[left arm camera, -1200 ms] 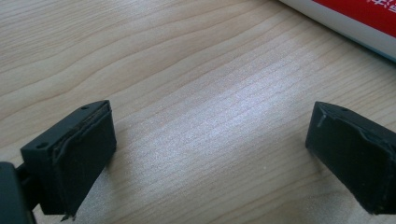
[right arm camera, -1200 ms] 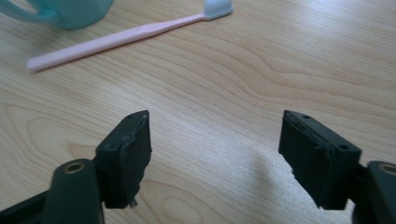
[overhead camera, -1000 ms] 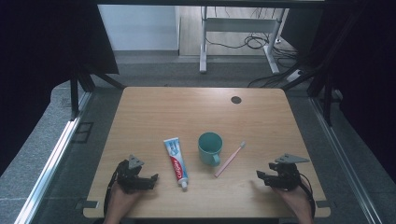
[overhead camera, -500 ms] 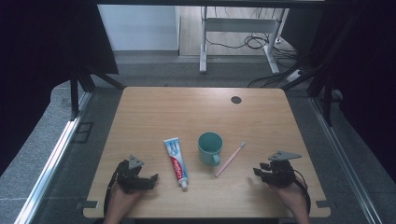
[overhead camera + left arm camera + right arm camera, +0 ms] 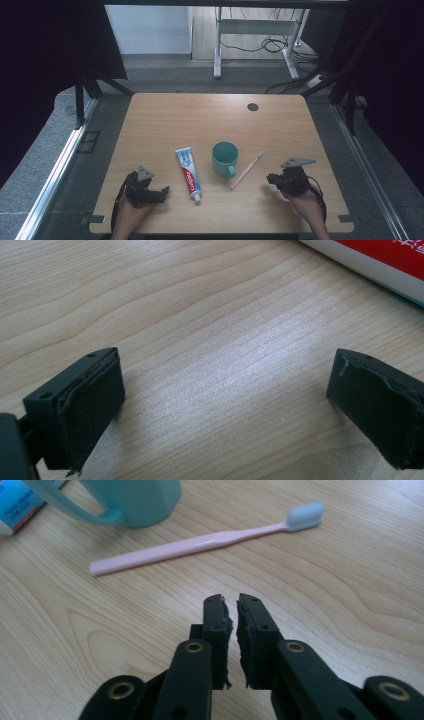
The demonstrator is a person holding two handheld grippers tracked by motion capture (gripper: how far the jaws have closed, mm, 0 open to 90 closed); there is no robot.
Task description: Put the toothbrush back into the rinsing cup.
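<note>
On the pale wooden bench (image 5: 165,115), the left gripper (image 5: 161,192) is held with jaws spread wide and empty. Just right of it lies the red-and-white toothpaste tube (image 5: 188,172), then the teal plastic mug (image 5: 224,158) and the pink plastic toothbrush (image 5: 245,170). The right gripper (image 5: 269,178), near the toothbrush handle, has just been closing; almost shut, nothing is held.

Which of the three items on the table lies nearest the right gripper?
The pink toothbrush: it lies just ahead of the right gripper, empty and nearly shut. The teal cup and the toothpaste sit farther off.
</note>
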